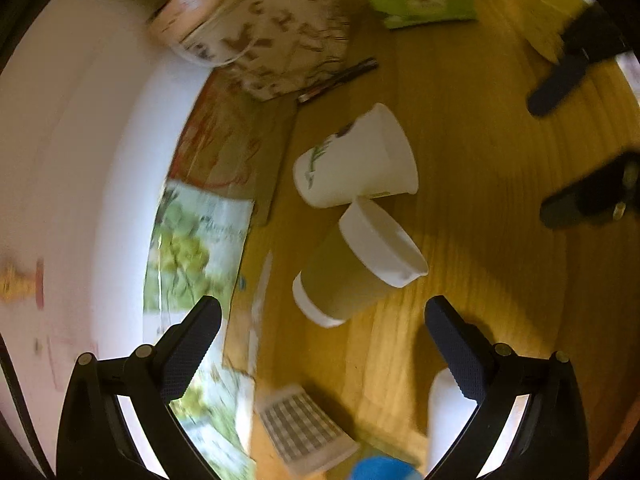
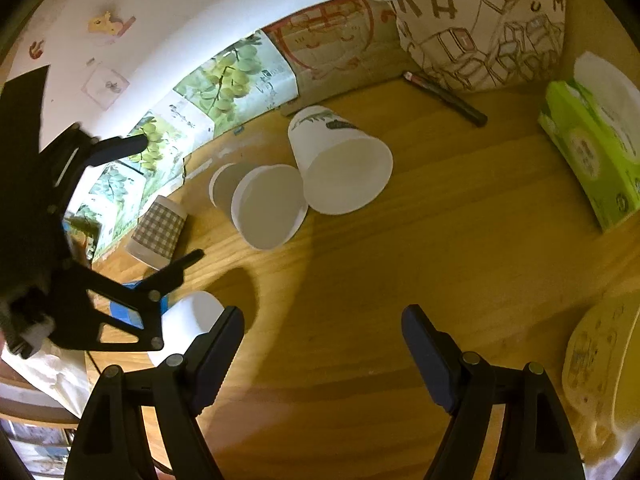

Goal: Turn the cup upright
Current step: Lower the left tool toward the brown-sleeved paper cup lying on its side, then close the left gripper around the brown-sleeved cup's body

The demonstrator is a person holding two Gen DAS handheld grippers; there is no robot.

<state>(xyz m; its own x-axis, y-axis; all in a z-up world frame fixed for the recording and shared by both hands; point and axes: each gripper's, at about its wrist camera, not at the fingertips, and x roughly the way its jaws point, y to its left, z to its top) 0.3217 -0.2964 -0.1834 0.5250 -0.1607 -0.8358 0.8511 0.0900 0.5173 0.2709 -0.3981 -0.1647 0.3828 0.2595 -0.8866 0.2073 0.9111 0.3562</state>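
Note:
Two paper cups lie on their sides on the wooden table, touching. A brown cup with a white rim (image 1: 352, 268) (image 2: 256, 200) lies nearer. A white cup with a plant print (image 1: 356, 160) (image 2: 336, 160) lies beyond it. My left gripper (image 1: 324, 320) is open and empty, its fingertips just short of the brown cup. My right gripper (image 2: 322, 328) is open and empty, well back from both cups. The left gripper also shows at the left of the right wrist view (image 2: 160, 204).
A checked cup (image 2: 158, 234) (image 1: 308, 428), a white cup (image 2: 188, 320) and a blue object (image 2: 130, 308) lie near the left gripper. A printed cloth bag (image 2: 480, 28), a pen (image 2: 444, 98), a green tissue box (image 2: 592, 152) and leaflets along the wall (image 2: 224, 76) surround the cups.

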